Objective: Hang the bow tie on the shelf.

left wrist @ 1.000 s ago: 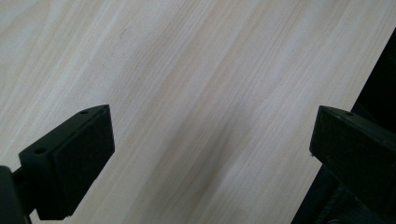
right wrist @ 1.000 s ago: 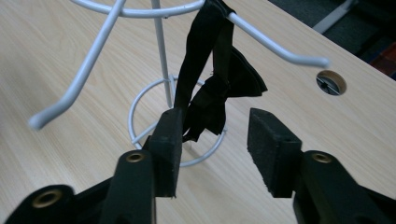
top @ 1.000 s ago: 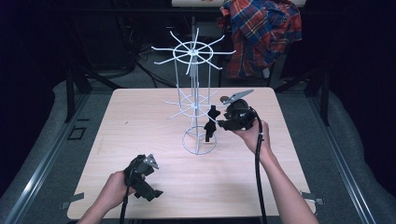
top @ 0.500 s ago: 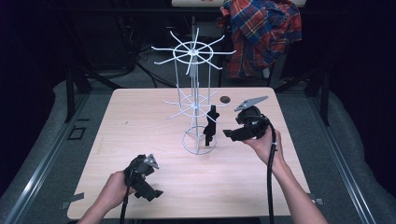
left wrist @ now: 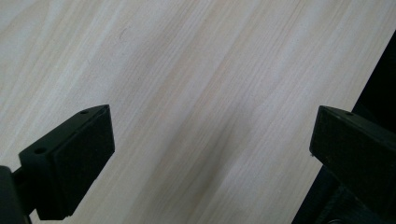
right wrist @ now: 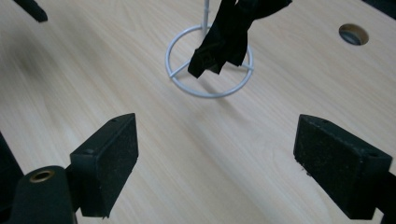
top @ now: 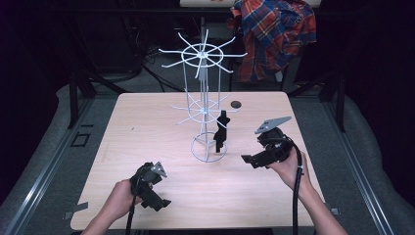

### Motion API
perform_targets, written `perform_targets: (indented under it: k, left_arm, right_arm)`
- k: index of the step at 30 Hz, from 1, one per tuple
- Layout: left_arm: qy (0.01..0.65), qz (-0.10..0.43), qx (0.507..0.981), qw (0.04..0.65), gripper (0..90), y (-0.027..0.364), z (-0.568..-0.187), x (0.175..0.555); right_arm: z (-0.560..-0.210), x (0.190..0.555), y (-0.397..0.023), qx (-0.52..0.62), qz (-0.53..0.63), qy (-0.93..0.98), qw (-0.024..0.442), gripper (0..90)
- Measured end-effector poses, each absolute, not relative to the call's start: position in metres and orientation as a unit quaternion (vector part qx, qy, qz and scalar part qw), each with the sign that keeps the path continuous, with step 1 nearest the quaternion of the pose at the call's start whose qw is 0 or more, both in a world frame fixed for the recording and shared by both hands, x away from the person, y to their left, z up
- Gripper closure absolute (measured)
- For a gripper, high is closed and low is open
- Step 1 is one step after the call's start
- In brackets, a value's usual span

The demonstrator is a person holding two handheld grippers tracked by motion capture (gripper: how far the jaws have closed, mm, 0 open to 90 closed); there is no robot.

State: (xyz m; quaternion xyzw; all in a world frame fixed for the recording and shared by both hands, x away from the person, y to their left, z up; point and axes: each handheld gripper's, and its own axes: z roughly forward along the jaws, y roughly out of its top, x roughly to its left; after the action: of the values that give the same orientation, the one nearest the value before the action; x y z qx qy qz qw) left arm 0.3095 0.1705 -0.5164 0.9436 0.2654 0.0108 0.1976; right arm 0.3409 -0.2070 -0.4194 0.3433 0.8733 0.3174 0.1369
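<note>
**Two open grippers before a white wire rack**

Nearest the table's front edge, the left gripper (top: 157, 196) is held low over the wooden table (top: 147, 127) by the person's left hand (top: 117, 200), close to the near left corner. In the left gripper view its two black jaws are seen spread wide apart, with nothing but bare wood grain between them, and the table's edge is seen running past the right-hand jaw.

Somewhat farther in, on the right side, the right gripper (top: 247, 159) is held by the right hand (top: 291, 169) just above the tabletop, its jaws turned toward the middle of the table. A grey three-cornered plate (top: 272, 124) is carried on top of it, and a black cable (top: 295, 205) is trailed back along the forearm. In the right gripper view the jaws are likewise seen parted wide and empty.

Beyond both grippers, near the table's centre, a white wire rack (top: 203, 98) is stood upright on a ring base (right wrist: 210, 65). A black piece of fabric (top: 221, 131) is hung from one of its lower arms, and its lower end is seen dangling over the ring base, clear of the right gripper. Whether it touches the ring cannot be told.

Farther still, a small round hole (top: 236, 104) is set in the tabletop behind the rack. Past the far edge, a plaid shirt (top: 274, 34) is draped in the dark background.
</note>
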Motion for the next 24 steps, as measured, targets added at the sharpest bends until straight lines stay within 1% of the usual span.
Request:
perform_targets:
  k: [1,2,3,4,9,14,17,20,24]
  left_arm:
    - [0.265,0.011,0.944,0.197,0.1,0.170,-0.516,0.310]
    - [0.265,0.011,0.944,0.197,0.1,0.170,-0.516,0.310]
    - [0.266,0.011,0.944,0.197,0.1,0.170,-0.516,0.309]
    - [0.265,0.011,0.944,0.196,0.1,0.170,-0.517,0.309]
    - [0.267,0.012,0.944,0.196,0.1,0.170,-0.517,0.309]
    - [0.266,0.012,0.944,0.194,0.1,0.170,-0.517,0.309]
    - [0.264,0.012,0.945,0.191,0.1,0.169,-0.517,0.309]
    - [0.263,0.011,0.945,0.191,0.1,0.169,-0.517,0.309]
    - [0.262,0.011,0.946,0.189,0.1,0.168,-0.518,0.309]
  right_arm:
    - [-0.423,0.336,-0.209,0.342,0.310,0.877,0.134,10.8]
    - [-0.423,0.336,-0.209,0.342,0.310,0.877,0.134,10.8]
    - [-0.429,0.331,-0.211,0.342,0.311,0.877,0.130,8.6]
    - [-0.429,0.331,-0.211,0.342,0.311,0.877,0.130,8.6]
    - [-0.449,0.317,-0.213,0.343,0.285,0.886,0.128,2.2]
    - [-0.462,0.309,-0.217,0.347,0.270,0.890,0.123,1.0]
    - [-0.477,0.306,-0.222,0.355,0.263,0.889,0.123,0.0]
    - [-0.484,0.307,-0.224,0.358,0.251,0.890,0.127,0.0]
    - [-0.492,0.312,-0.226,0.366,0.247,0.889,0.118,0.0]
